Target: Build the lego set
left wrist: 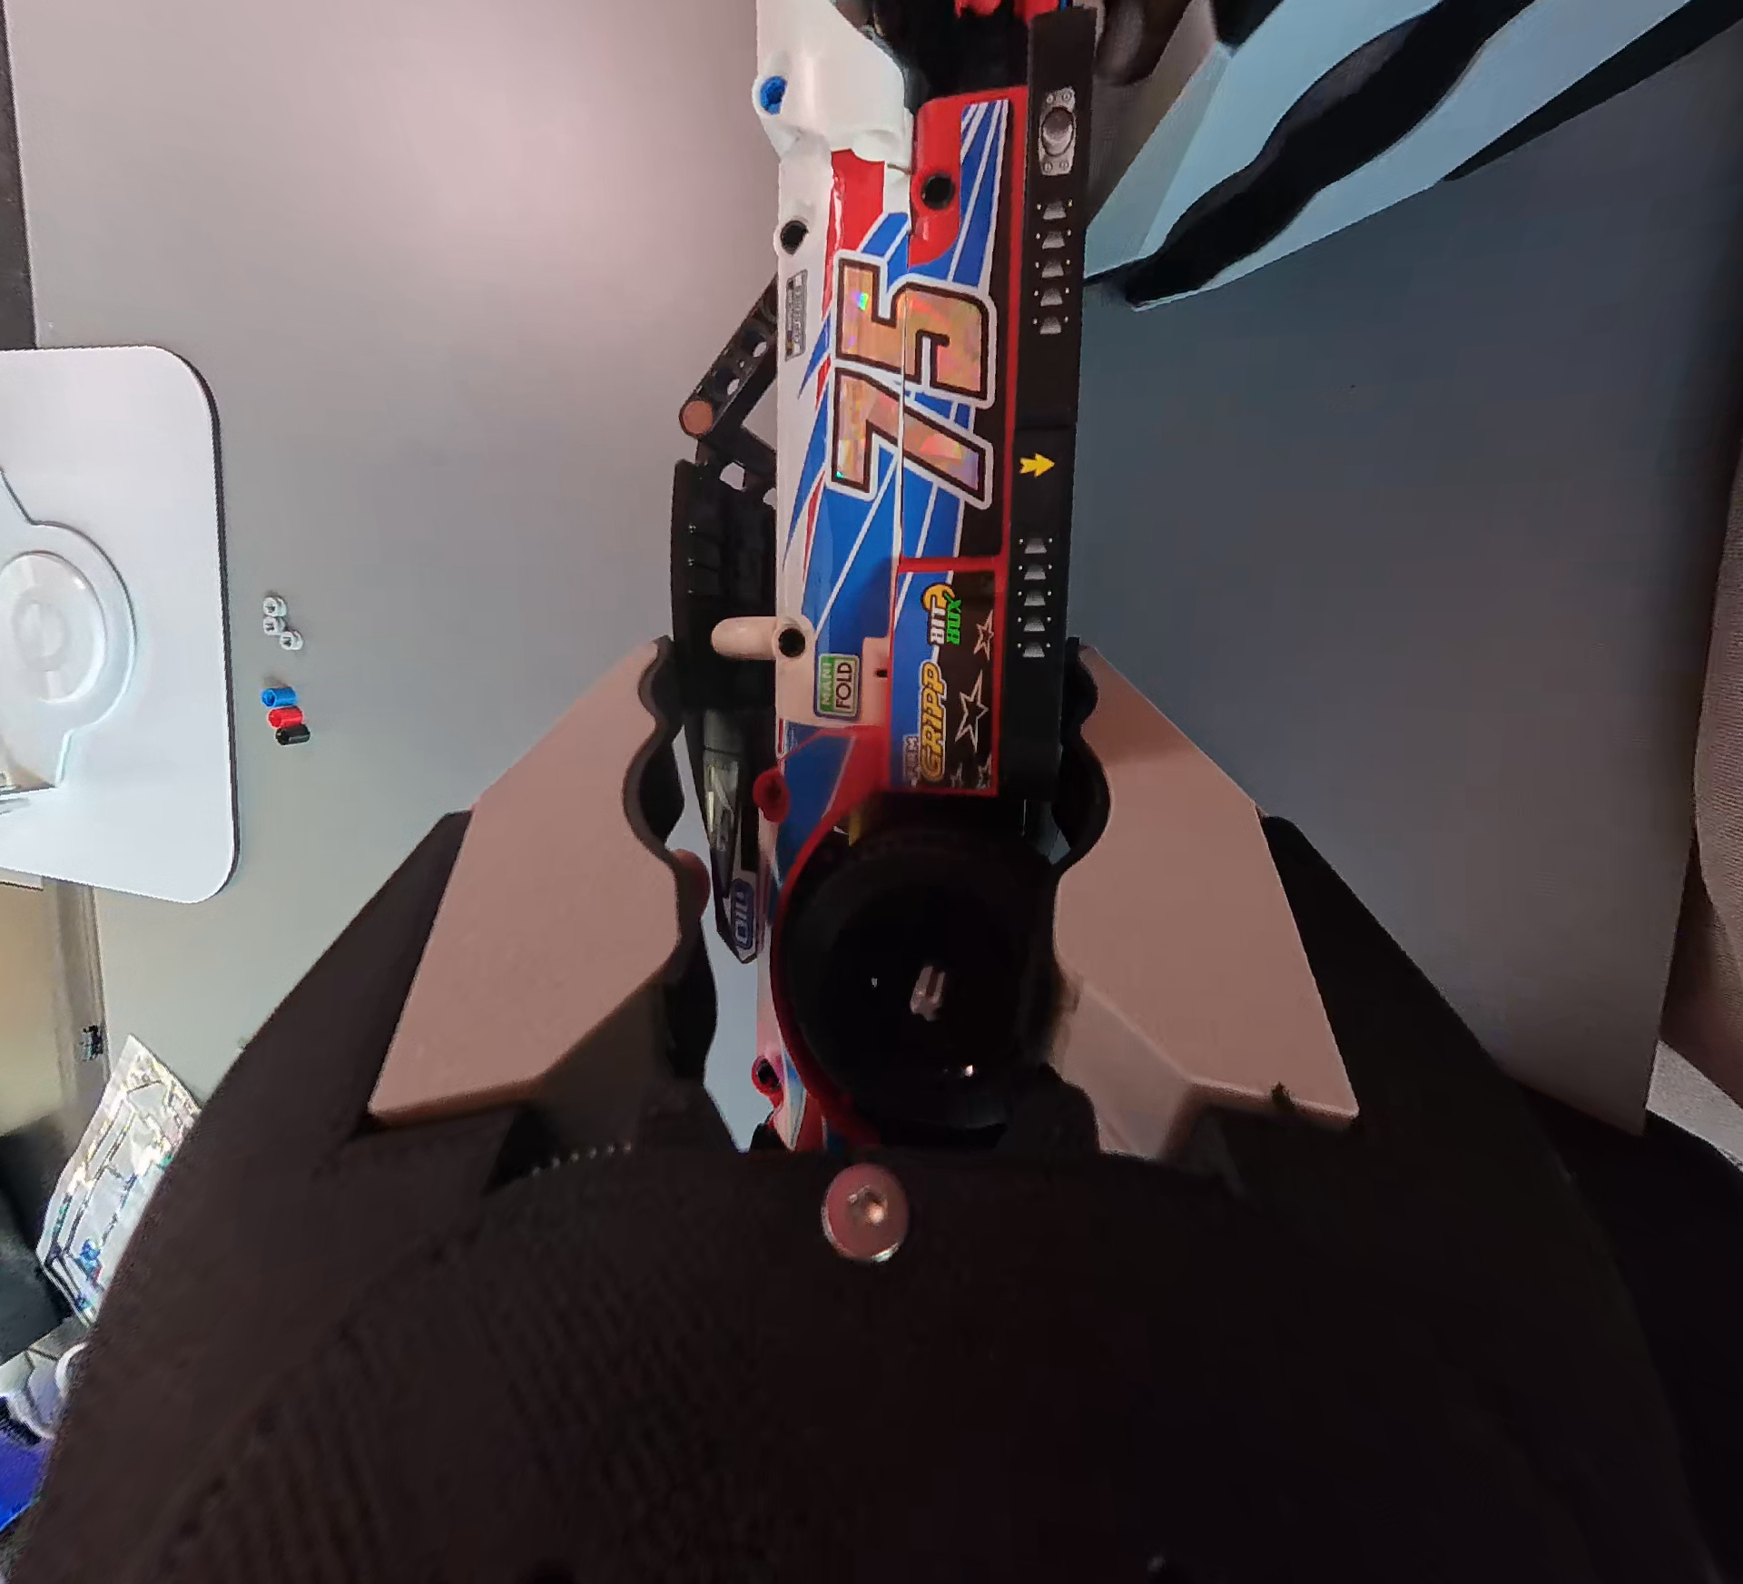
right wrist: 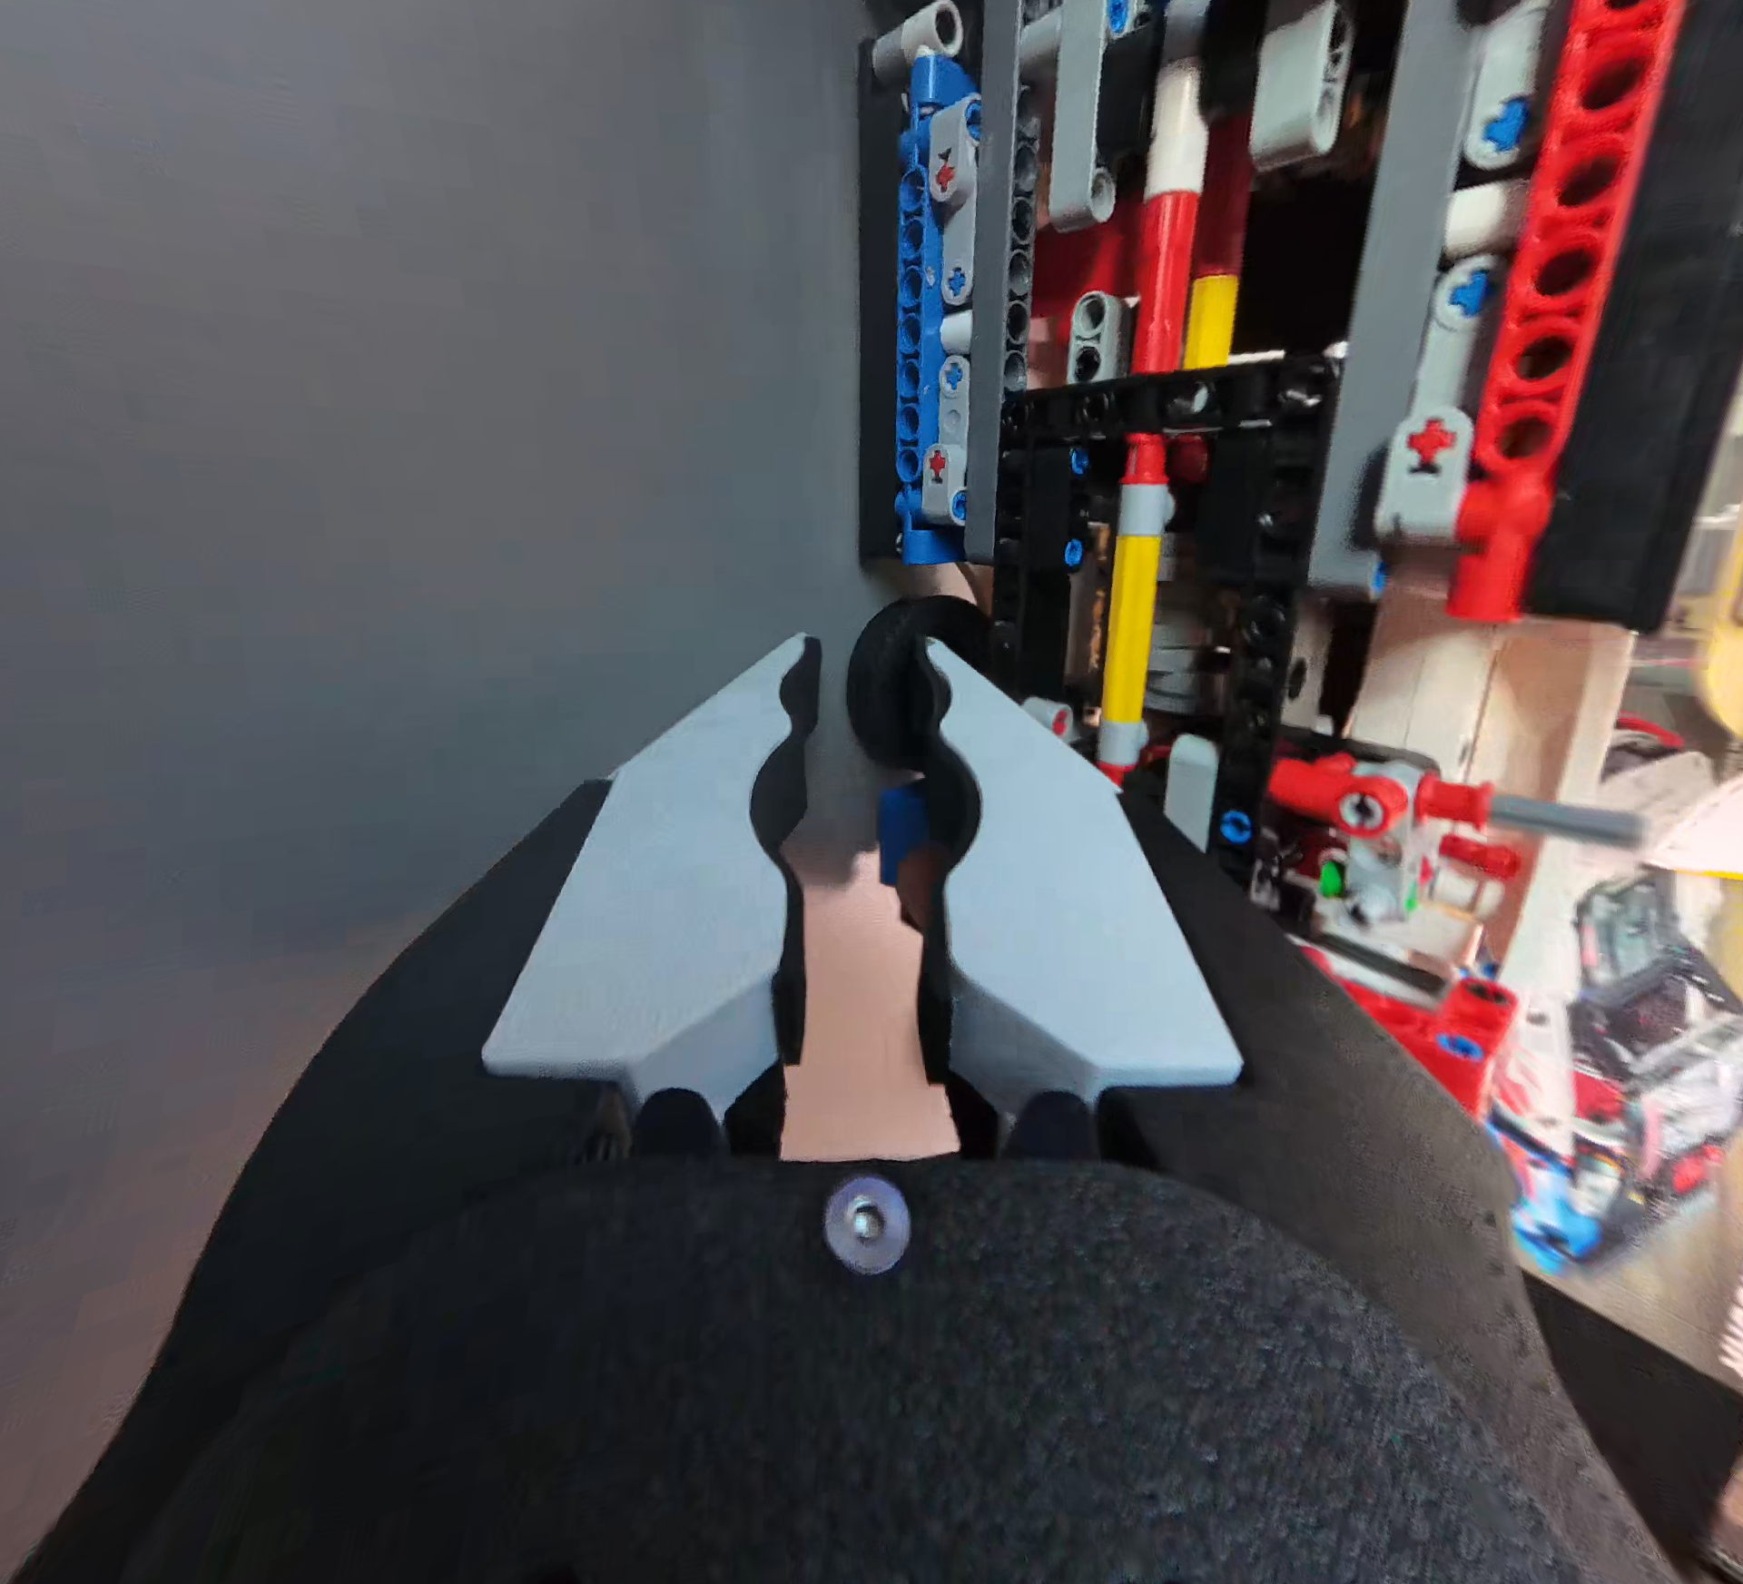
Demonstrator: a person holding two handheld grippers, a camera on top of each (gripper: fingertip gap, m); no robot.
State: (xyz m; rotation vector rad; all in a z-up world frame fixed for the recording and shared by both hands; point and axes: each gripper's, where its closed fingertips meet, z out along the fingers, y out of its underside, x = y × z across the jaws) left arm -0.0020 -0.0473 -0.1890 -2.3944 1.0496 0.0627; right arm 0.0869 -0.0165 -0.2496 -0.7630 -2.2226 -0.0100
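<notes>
Left hand-held gripper (left wrist: 872, 794) is clamped on the wheel end of the lego car (left wrist: 929, 445) at frame centre, held edge-on above the worktop (left wrist: 424, 171). Right hand-held gripper (right wrist: 872, 709), jaws narrow, has a small black tyre (right wrist: 887, 690) at its tips beside the car's exposed underside; whether it grips the tyre, cannot tell. Judged late-stage: stickered body complete, loose pins (left wrist: 286, 713) remaining mid-left.
</notes>
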